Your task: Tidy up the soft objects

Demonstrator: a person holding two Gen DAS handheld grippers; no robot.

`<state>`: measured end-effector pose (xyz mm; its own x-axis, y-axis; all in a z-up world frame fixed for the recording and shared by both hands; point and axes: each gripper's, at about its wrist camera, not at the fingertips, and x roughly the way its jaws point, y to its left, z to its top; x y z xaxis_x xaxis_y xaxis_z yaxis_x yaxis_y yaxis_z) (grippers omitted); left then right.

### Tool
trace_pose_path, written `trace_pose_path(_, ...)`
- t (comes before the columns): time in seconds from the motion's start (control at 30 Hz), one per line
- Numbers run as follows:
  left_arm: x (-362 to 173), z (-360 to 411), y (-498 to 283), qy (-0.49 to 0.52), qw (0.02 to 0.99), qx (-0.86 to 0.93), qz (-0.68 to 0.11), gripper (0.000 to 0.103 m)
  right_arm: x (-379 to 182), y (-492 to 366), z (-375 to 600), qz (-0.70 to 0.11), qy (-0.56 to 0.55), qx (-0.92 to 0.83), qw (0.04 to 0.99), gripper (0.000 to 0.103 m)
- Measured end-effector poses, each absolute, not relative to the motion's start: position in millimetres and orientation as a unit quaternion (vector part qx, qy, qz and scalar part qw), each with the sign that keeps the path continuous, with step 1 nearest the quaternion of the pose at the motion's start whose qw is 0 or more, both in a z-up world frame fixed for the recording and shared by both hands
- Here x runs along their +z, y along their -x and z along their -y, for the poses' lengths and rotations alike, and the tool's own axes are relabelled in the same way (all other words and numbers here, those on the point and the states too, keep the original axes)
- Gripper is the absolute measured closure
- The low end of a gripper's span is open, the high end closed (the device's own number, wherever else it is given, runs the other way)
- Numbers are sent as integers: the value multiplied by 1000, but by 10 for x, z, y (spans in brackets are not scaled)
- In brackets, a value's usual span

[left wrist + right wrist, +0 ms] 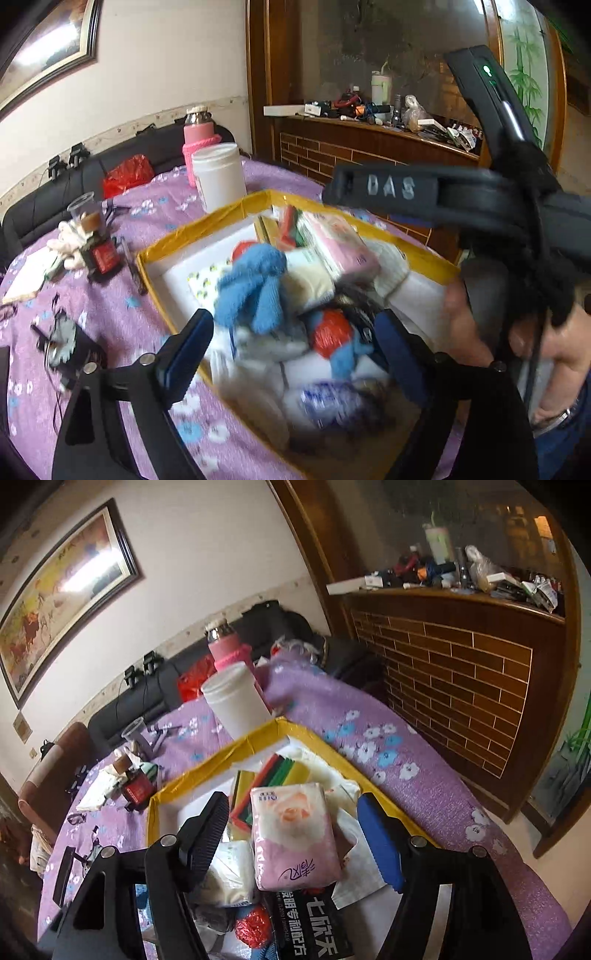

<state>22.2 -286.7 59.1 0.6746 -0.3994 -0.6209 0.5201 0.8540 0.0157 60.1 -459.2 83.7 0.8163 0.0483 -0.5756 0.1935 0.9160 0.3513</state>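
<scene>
A bench (424, 797) draped in a purple flowered cloth carries a yellow-rimmed box (413, 247) with a white lining, heaped with soft goods. Inside the box, a pink tissue pack (295, 834) printed with a rose lies on top of the pile, its lower end resting on a black packet (317, 926) with white lettering. A stack of coloured sponge cloths (280, 771) in red, green and yellow leans toward the far corner, and a white knitted item (391, 269) lies against the right-hand wall. A blue fuzzy glove (255, 284) lies across the middle of the heap, a cream pack (310, 277) beside it and a crumpled red bag (328, 332) lower down, near a blurred blue-and-white packet (325, 402).

Just beyond the box's far corner stands a white lidded tub (219, 175), with a pink flask (201, 144) behind it. A small dark bottle (101, 251) with a red label stands to the left of the box among pale gloves.

The left tongs (295, 350) hang wide open over the box's near end, gripping nothing. The right tongs (291, 834) are likewise spread wide on either side of the pink tissue pack, neither finger touching it.
</scene>
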Motion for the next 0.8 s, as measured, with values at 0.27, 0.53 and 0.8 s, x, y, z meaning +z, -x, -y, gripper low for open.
trace_pose_path(0.27,570,2504,231,-84,905,-249,-334,8,896,-3,4606,-284,-194,-65,937,14)
trace_pose_path(0.53,440,2143,625,-73,923,-215,-311,0,664,868,4296,-272,-137,-124,944,10)
trace_pose_path(0.8,482,2180,862,-118,926,-238,-268,0,608,1061,4111,-251,-105,-161,949,8)
